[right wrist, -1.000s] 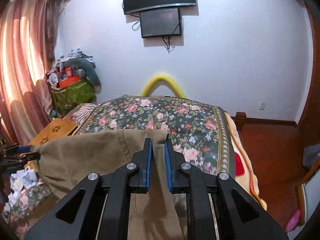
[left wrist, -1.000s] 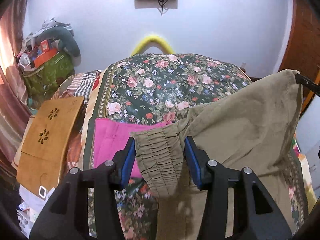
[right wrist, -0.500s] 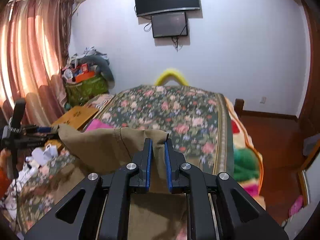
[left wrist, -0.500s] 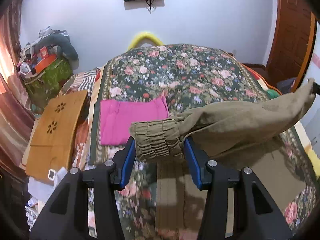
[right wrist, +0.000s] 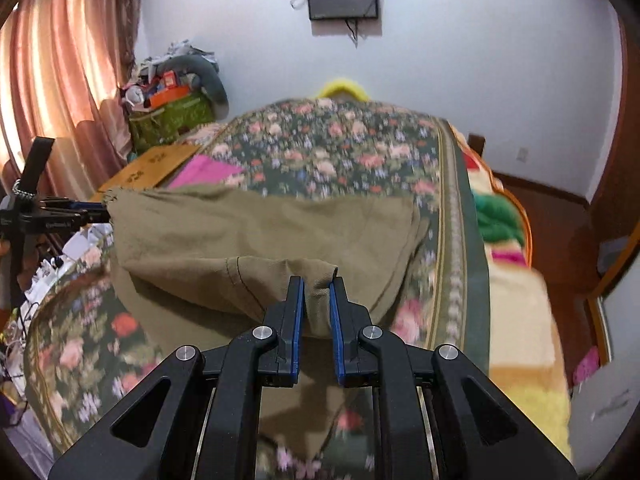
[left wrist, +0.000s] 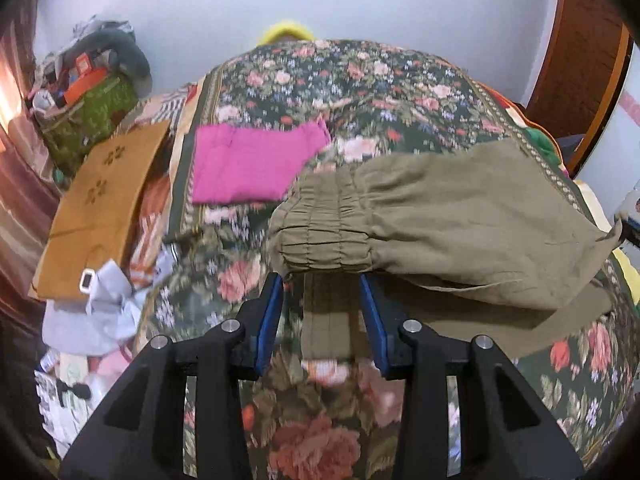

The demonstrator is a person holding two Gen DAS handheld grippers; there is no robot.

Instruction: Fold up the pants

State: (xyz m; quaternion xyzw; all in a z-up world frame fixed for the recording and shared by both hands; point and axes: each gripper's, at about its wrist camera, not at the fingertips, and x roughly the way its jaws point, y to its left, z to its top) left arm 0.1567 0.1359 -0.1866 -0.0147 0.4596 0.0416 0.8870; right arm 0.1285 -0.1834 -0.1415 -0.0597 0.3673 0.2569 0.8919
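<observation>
Pants (left wrist: 460,220) now lower, between both fingers (left wrist: 270,312).

Left claw (left wrist: 322,280) grips pants (left wrist: 440,216) at gathered waistband, fabric stretched right over floral bed (left wrist: 360,92); pink cloth (left wrist: 252,168) behind.

Olive-khaki pants (left wrist: 460,220); dk green bedspread (left wrist: 360,92) w/ pink floral print; magenta cloth (left wrist: 248,168); tan board (left wrist: 104,208).

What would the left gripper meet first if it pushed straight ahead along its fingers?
Most likely the gathered elastic band of the olive pants, bunched right at the left gripper fingertips. Beyond that lie the floral bedspread and folded pink garment, though fisheye depth is uncertain.
</observation>
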